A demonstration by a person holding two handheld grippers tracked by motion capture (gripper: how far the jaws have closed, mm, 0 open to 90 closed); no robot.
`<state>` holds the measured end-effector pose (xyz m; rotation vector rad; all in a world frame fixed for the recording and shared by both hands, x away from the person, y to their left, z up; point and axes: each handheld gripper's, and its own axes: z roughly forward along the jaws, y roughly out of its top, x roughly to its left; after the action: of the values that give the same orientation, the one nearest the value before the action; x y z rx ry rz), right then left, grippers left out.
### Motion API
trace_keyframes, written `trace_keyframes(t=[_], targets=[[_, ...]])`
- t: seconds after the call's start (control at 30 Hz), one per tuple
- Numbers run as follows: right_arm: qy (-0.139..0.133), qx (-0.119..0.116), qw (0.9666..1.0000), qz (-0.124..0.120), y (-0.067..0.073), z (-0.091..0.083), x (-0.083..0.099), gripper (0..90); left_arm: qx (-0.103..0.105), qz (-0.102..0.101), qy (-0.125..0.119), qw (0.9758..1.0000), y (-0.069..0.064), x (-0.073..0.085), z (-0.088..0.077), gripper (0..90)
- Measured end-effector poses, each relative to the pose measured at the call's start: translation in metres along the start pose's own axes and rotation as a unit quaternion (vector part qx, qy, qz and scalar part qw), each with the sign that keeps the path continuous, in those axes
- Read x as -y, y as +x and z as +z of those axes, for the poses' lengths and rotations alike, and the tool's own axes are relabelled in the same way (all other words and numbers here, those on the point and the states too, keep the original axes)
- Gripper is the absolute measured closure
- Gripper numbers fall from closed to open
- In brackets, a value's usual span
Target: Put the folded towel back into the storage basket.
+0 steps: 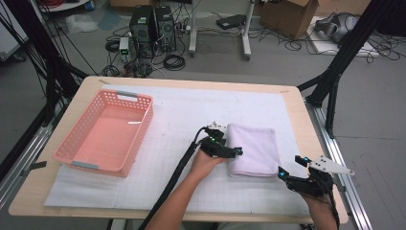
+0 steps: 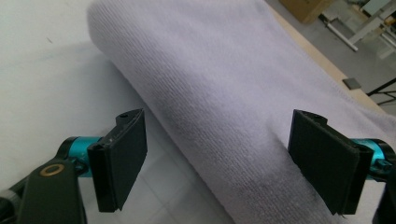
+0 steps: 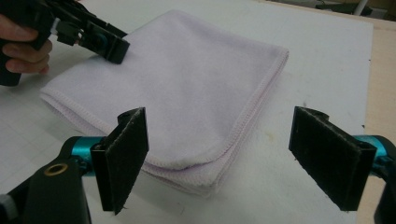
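Folded towel [image 1: 253, 148]: centre-right of high view, flat on mat [image 1: 182, 120]. Left gripper [image 1: 229, 151]: jaws spread, astride rolled edge. Right gripper [image 1: 288, 173]: jaws spread, lower right, apart. Risk: shallow pinch catching top layer only, unfolding on lift.

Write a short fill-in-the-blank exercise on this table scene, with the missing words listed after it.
1. The folded towel lies to the ____ of the pink basket in the high view.
2. The jaws of the left hand-held gripper stand ____ at the towel's folded edge.
3. The basket holds ____ towels.
4. The right hand-held gripper is ____, near the towel's corner.

Missing words: right; open; no; open
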<state>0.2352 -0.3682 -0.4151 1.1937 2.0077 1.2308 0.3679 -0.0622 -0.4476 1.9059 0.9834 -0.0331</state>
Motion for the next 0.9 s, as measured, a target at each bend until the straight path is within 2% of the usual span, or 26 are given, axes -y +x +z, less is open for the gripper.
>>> trace_keyframes(t=[0.17, 0.2, 0.37, 0.4, 0.5, 0.6, 0.67, 0.7, 0.73, 0.77, 0.9], targets=[[0.001, -0.002, 1.0, 0.0, 0.0, 0.001, 0.0, 18.7, -0.01, -0.002, 0.017, 0.9998, -0.003, -0.002, 0.005, 19.2], [0.001, -0.002, 1.0, 0.002, 0.0, 0.001, 0.0, 18.7, -0.014, 0.008, 0.023, 0.9996, -0.004, -0.002, 0.005, 19.2], [0.002, -0.004, 1.0, 0.001, 0.001, 0.001, -0.001, 18.7, -0.026, 0.019, 0.034, 0.9989, -0.012, -0.004, 0.01, 17.0], [0.0, -0.005, 1.0, 0.001, 0.001, 0.001, -0.001, 18.7, -0.019, 0.018, 0.032, 0.9992, -0.014, -0.004, 0.012, 24.0], [-0.003, -0.003, 1.0, 0.004, 0.0, 0.0, -0.001, 18.8, -0.031, 0.029, 0.029, 0.9987, -0.017, -0.003, 0.014, 27.3], [-0.004, -0.002, 1.0, 0.004, -0.001, 0.0, 0.0, 18.8, -0.037, 0.031, 0.03, 0.9984, -0.017, -0.003, 0.013, 31.0], [-0.003, -0.005, 1.0, 0.005, -0.001, 0.0, 0.0, 18.8, -0.034, 0.044, 0.032, 0.9979, -0.017, -0.002, 0.013, 43.9], [-0.003, -0.006, 1.0, 0.005, 0.0, 0.001, -0.001, 18.8, -0.018, 0.043, 0.027, 0.9986, -0.016, -0.001, 0.013, 49.3], [-0.003, -0.006, 1.0, 0.006, 0.001, 0.001, -0.001, 18.8, -0.009, 0.03, 0.017, 0.9994, -0.015, 0.002, 0.014, 51.5], [-0.003, -0.006, 1.0, 0.006, 0.001, 0.001, -0.001, 18.8, -0.009, 0.03, 0.017, 0.9994, -0.015, 0.002, 0.014, 53.9], [-0.005, -0.006, 1.0, 0.003, 0.001, 0.001, -0.002, 18.9, 0.008, -0.022, 0.012, 0.9996, -0.009, 0.004, 0.013, 63.3]])
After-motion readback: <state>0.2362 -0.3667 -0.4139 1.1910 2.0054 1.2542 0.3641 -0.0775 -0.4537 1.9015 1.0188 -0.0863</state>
